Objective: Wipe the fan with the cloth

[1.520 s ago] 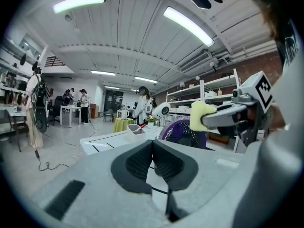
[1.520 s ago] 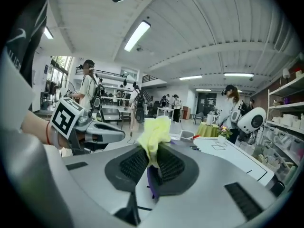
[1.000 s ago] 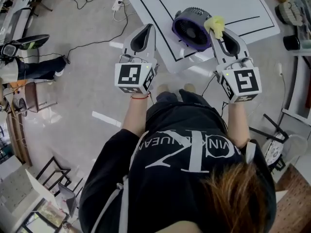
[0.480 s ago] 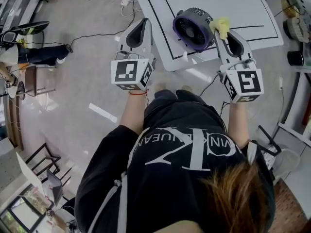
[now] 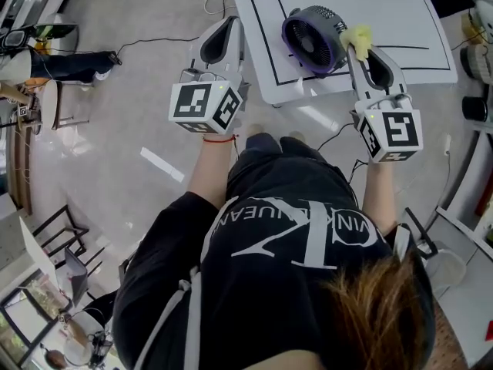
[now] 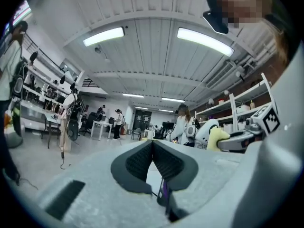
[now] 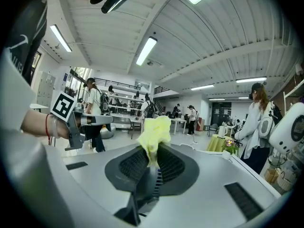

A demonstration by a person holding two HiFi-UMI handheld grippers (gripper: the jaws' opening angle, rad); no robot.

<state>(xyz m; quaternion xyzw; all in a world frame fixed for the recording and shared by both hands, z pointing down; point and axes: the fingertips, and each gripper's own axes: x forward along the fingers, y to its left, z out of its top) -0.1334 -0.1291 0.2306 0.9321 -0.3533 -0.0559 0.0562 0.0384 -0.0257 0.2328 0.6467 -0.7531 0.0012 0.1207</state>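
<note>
The right gripper (image 7: 152, 152) is clamped on a crumpled yellow cloth (image 7: 155, 130), which sticks up in a bunch from between its dark pads. In the head view, that cloth sits at the right-hand edge of the fan (image 5: 313, 29), just beside its rim; whether the two touch cannot be told. The fan is a small round one with a purple ring and a dark grille. It rests on the white desk (image 5: 408, 10), which is marked with black lines. The fan is near the desk's front edge, and its grille is turned up toward the person. The left gripper (image 6: 152, 145) has its jaws pressed together with nothing between them. It is held off the desk's left side, above the grey floor (image 5: 131, 122), and is well apart from the fan. Both grippers point forward, away from the person's body, and each one's marker cube is near the wrist.
</note>
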